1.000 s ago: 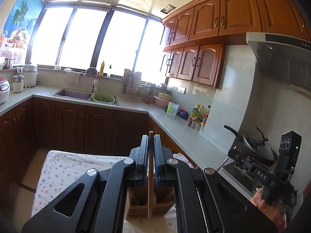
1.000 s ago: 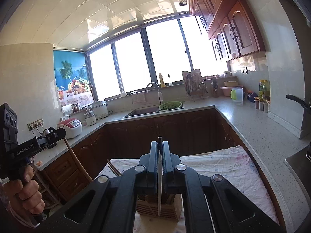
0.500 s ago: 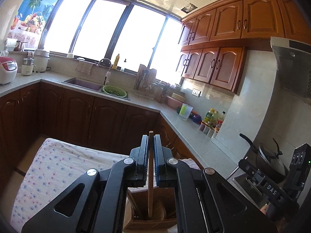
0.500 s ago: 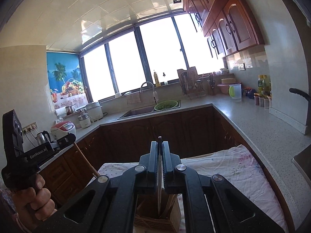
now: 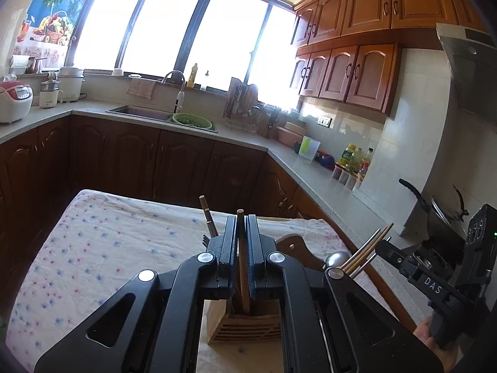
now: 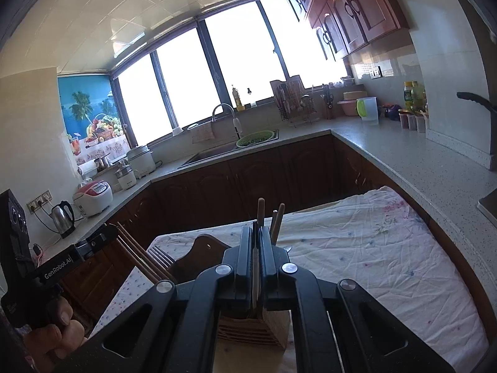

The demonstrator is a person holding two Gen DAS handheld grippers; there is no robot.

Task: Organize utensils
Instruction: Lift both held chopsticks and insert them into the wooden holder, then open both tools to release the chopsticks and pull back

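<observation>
Two tools each lower an upright utensil into a wooden holder on a cloth-covered tabletop.

The wooden chopstick (image 5: 240, 258) stands near vertical at lower centre of the left wrist view, its long axis up and down and its lower end inside the wooden holder (image 5: 245, 323). In the right wrist view a thin pale utensil (image 6: 255, 267), whose kind is unclear, also stands upright, its lower end in the same holder (image 6: 267, 323). The holder sits on a floral cloth (image 5: 108, 242) over the tabletop, in a kitchen with dark base cabinets, a sink (image 5: 139, 113) and bright windows. The left tool (image 5: 240, 248) is clamped nearly closed on the chopstick; the right tool (image 6: 255, 248) is pinched nearly closed on the pale utensil.
</observation>
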